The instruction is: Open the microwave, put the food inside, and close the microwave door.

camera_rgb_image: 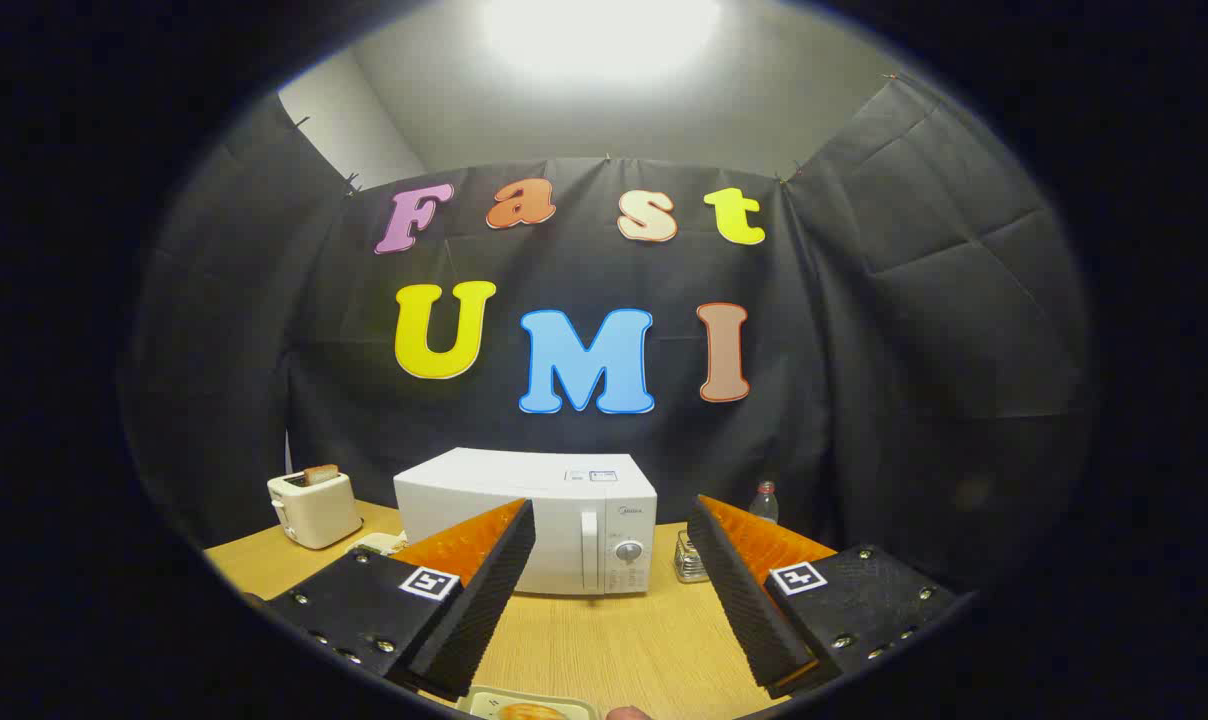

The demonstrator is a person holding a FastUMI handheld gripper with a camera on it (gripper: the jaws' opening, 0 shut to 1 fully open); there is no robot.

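Between open tongs, shut microwave; food tray cut off

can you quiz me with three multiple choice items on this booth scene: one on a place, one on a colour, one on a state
1. Where is the toaster?
A. on top of the microwave
B. on the table left of the microwave
C. between the fingers

2. What colour is the microwave?
A. white
B. red
C. black

3. How is the gripper?
A. shut on a bottle
B. shut on the door handle
C. open, holding nothing

Key: 1 B, it stands on the table beside the microwave's left side. 2 A, its casing and door are white. 3 C, the fingers stand wide apart with bare table between them.
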